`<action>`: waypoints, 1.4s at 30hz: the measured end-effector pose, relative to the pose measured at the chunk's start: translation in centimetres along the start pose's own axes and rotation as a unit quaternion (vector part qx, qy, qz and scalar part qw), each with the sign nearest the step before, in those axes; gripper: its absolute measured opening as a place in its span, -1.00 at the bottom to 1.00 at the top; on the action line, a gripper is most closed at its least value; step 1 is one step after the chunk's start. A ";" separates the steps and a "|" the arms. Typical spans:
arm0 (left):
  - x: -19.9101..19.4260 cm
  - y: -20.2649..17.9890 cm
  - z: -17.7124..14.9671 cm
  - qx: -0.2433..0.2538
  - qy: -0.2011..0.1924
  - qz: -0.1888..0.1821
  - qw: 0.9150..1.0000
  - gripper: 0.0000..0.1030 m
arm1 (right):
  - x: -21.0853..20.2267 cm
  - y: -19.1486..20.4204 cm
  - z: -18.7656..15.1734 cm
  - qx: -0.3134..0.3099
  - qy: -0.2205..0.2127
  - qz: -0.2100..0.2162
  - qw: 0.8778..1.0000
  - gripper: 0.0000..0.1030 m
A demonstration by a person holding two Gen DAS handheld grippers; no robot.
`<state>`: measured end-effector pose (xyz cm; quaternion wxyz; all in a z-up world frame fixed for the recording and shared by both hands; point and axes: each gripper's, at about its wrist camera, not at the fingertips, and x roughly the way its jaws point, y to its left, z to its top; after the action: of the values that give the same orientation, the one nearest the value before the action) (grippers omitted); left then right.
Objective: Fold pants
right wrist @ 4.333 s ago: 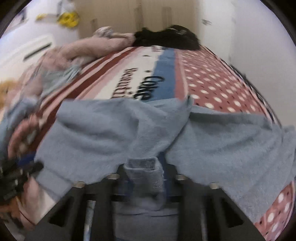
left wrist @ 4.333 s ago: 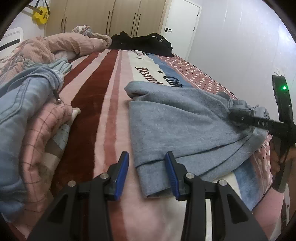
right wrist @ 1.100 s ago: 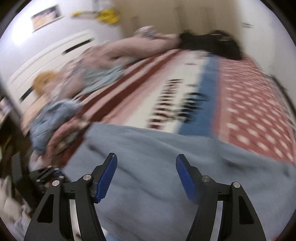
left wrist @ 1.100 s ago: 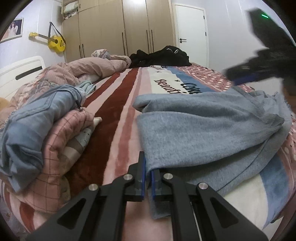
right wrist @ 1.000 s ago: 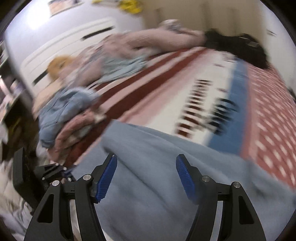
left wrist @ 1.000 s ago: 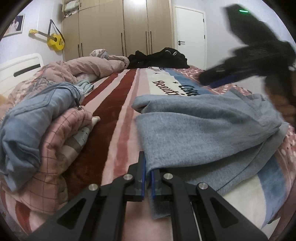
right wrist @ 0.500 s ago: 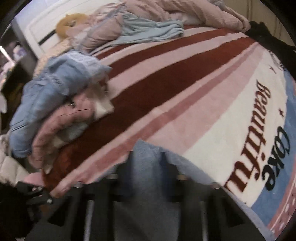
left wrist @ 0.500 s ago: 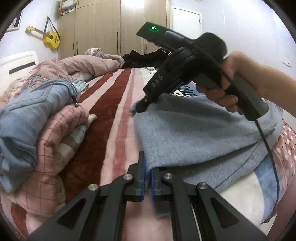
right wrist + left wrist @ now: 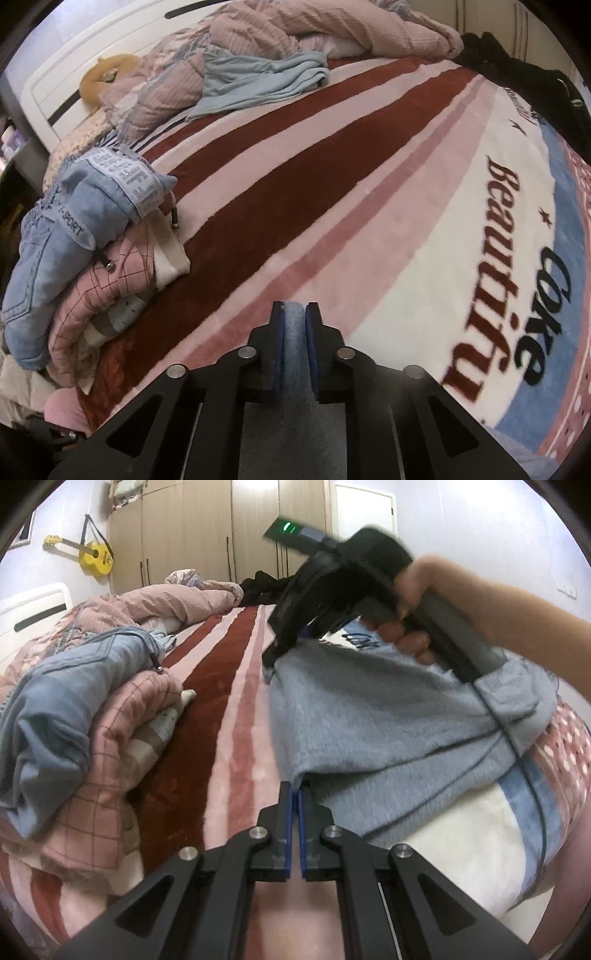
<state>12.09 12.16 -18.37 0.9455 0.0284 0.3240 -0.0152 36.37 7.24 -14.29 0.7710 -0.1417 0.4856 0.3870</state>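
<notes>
Lying on the right side of the striped blanket (image 9: 236, 716), the grey pants (image 9: 388, 716) are pinched at their near corner by the left claw (image 9: 295, 794) and at their far corner by the right claw (image 9: 294, 314).

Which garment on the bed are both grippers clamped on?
The grey fleece pants: left gripper pinches the near corner, right gripper the far one. Others lie untouched.

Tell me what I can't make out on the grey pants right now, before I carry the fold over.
- Left wrist view: the right gripper tip and the pants corner it holds are motion-blurred; its jaws cannot be read there.
- Left wrist view: the pants' far edge is hidden by the hand.
- Right wrist view: only a strip of pants shows between the jaws; the frame's lower edge cuts off the rest.
</notes>
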 end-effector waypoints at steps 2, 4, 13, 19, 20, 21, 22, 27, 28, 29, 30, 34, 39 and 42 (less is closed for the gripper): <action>-0.3 0.0 0.0 0.000 -0.001 -0.006 1.000 -0.96 | -1.7 -0.3 -0.4 0.012 -0.016 -0.001 1.000 -0.37; -0.4 -0.3 0.2 0.005 -0.001 -0.010 1.000 -0.54 | -4.4 -0.7 -1.8 0.022 -0.037 -0.015 0.999 -0.17; 2.1 -2.2 2.4 0.037 -0.005 0.084 0.996 -0.42 | -13.5 -1.6 -14.8 0.086 -0.091 0.008 0.992 -0.14; 0.6 -1.7 2.0 0.009 -0.018 0.107 0.994 -0.98 | -15.3 -3.4 -20.3 0.117 -0.100 0.000 0.988 -0.14; 0.3 -1.4 1.6 0.006 -0.012 0.109 0.994 -0.98 | -15.6 -4.0 -20.9 0.124 -0.104 -0.002 0.987 -0.14; 0.2 -1.3 1.2 0.005 -0.006 0.107 0.994 -0.98 | -15.8 -4.5 -21.2 0.130 -0.107 -0.004 0.986 -0.14; 0.1 -1.2 0.8 0.002 -0.001 0.105 0.994 -0.98 | -16.1 -5.0 -21.7 0.137 -0.111 -0.006 0.984 -0.14; 0.3 -1.5 0.1 -0.006 0.023 0.092 0.996 -0.97 | -16.6 -7.3 -23.4 0.164 -0.121 -0.006 0.979 -0.14; 0.2 -1.5 0.2 -0.005 0.026 0.089 0.996 -0.95 | -16.4 -7.7 -23.5 0.168 -0.119 -0.008 0.979 -0.14; -0.1 -1.3 0.3 -0.004 0.032 0.086 0.996 -0.87 | -16.2 -8.1 -23.5 0.170 -0.116 -0.012 0.978 -0.14; -0.3 -1.3 0.2 -0.003 0.036 0.086 0.996 -0.56 | -16.0 -8.4 -23.5 0.170 -0.113 -0.023 0.979 -0.14; -1.4 -1.6 0.0 0.004 0.040 0.045 0.998 0.06 | -15.6 -9.4 -23.3 0.161 -0.108 -0.071 0.979 0.29; -0.9 -3.2 -0.4 -0.004 0.065 -0.038 0.997 0.35 | -15.6 -10.5 -23.6 0.176 -0.114 -0.073 0.975 0.28; 0.3 -4.4 -0.5 0.008 0.072 -0.023 0.997 0.36 | -16.4 -10.3 -24.2 0.175 -0.121 -0.072 0.974 0.28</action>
<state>11.78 7.82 -19.10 0.9187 0.0293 0.3921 -0.0378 24.70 -21.45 -13.63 0.8628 0.0090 0.4372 0.2538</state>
